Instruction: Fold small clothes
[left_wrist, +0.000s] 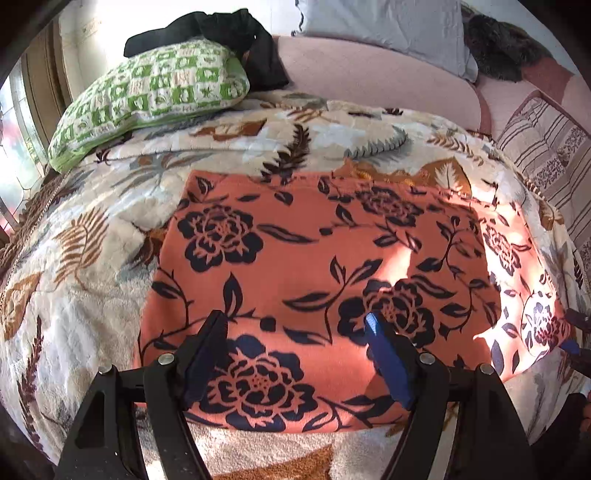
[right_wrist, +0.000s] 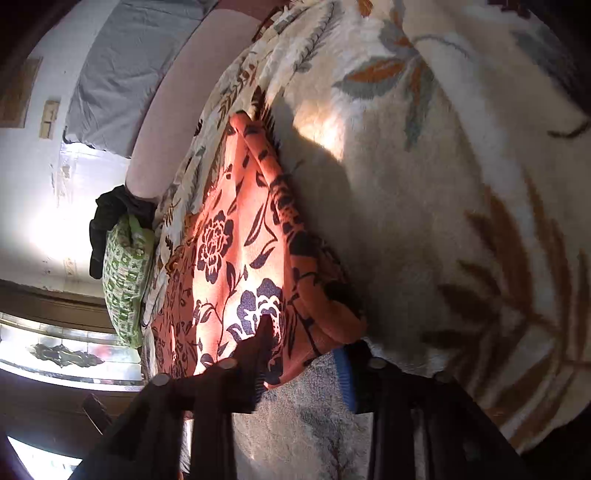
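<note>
An orange garment (left_wrist: 295, 240) with a dark flower print lies folded flat on a cream leaf-patterned blanket (left_wrist: 92, 229). My left gripper (left_wrist: 295, 328) hovers over the garment's near edge, open, with only flat cloth below its fingers. At the garment's right corner, my right gripper (left_wrist: 573, 332) just shows at the picture's edge. In the right wrist view the garment (right_wrist: 229, 258) has its thick folded corner filling the gap of my right gripper (right_wrist: 303, 350). One dark finger lies on top and the blue pad (right_wrist: 345, 380) sits against the fold.
A green checked pillow (left_wrist: 147, 96) with a black garment (left_wrist: 229, 33) on it lies at the far left. A grey pillow (left_wrist: 388, 33), a dark furry thing (left_wrist: 506, 48) and a striped cushion (left_wrist: 546, 155) line the back and right. Sunlight patches cross the blanket.
</note>
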